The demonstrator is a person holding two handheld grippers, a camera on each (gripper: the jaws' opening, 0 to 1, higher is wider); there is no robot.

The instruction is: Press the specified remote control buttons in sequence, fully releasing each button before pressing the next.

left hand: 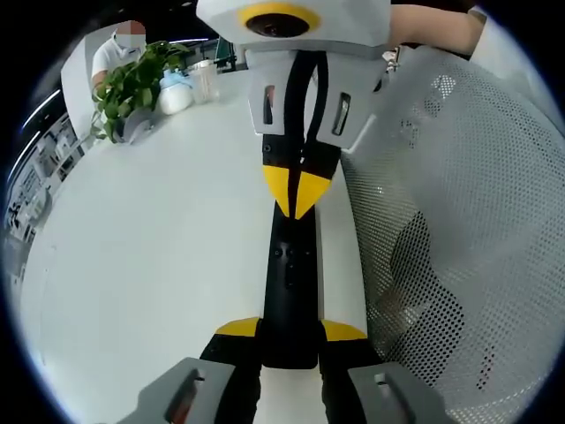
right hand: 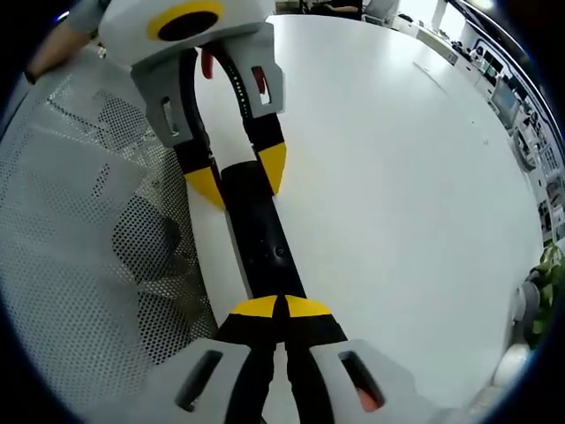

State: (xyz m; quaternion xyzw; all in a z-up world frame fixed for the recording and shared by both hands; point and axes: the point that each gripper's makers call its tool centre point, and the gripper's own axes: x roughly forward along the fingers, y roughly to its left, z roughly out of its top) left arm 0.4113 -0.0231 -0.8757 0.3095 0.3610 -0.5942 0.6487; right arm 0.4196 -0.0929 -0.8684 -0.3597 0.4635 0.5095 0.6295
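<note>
A slim black remote lies lengthwise over the white table. My left gripper is shut on its near end, one yellow tip against each side. My right gripper comes in from above with its yellow tips shut together, resting on the remote's far end. In the right gripper view the same remote runs up from my shut right gripper, whose tips sit on its top face. Farther along, the left gripper clamps the remote's sides. The buttons under the tips are hidden.
A white mesh chair stands close beside the table edge, and shows again as the mesh chair. At the far end are a potted plant, cups and a seated person. The wide table top stretches away.
</note>
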